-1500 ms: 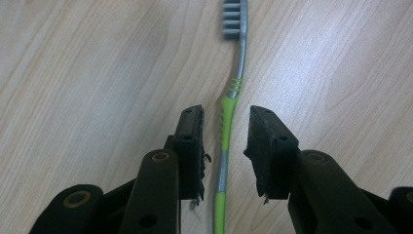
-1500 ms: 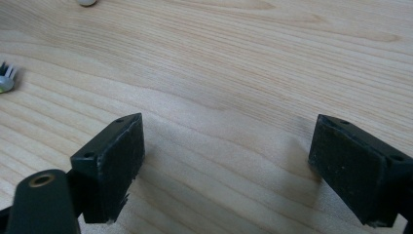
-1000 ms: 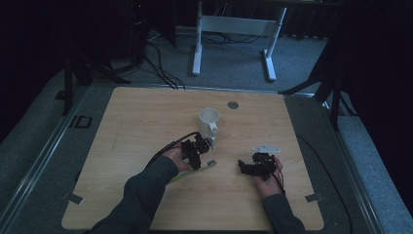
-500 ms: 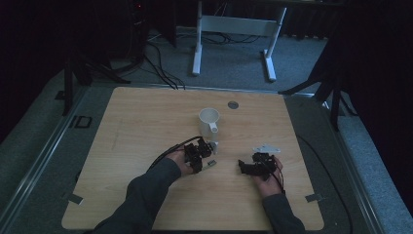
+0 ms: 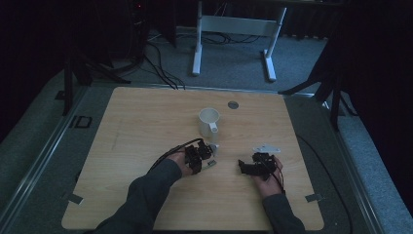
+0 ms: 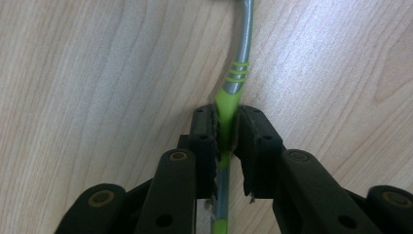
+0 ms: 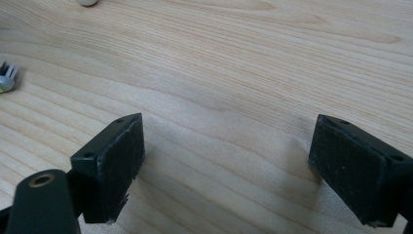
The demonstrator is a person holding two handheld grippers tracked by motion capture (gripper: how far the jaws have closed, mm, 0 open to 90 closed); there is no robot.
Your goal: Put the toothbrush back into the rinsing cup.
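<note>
A green and grey toothbrush [image 6: 238, 68] lies flat on the wooden table [image 5: 141, 126]. My left gripper [image 6: 225, 127] is shut on its green handle, jaws pointing down at the tabletop; in the high view this gripper [image 5: 198, 157] sits just in front of a white mug [image 5: 209, 120], with the toothbrush [image 5: 211, 164] at its right side. To the right, my right gripper [image 5: 245, 167] rests low over bare wood. Its jaws stand wide apart in the right gripper view [image 7: 229, 161] with nothing between them. The brush's bristle end [image 7: 7, 78] shows at that view's left edge.
A small grey disc [image 5: 233, 104] lies on the table behind the mug. A white metal frame [image 5: 234, 24] and loose cables [image 5: 160, 58] stand on the floor beyond the far edge. Tape tabs [image 5: 312, 197] mark the near corners.
My left hand and gripper have shifted slightly toward the near edge, staying over the toothbrush. The right gripper and the mug have not moved.
</note>
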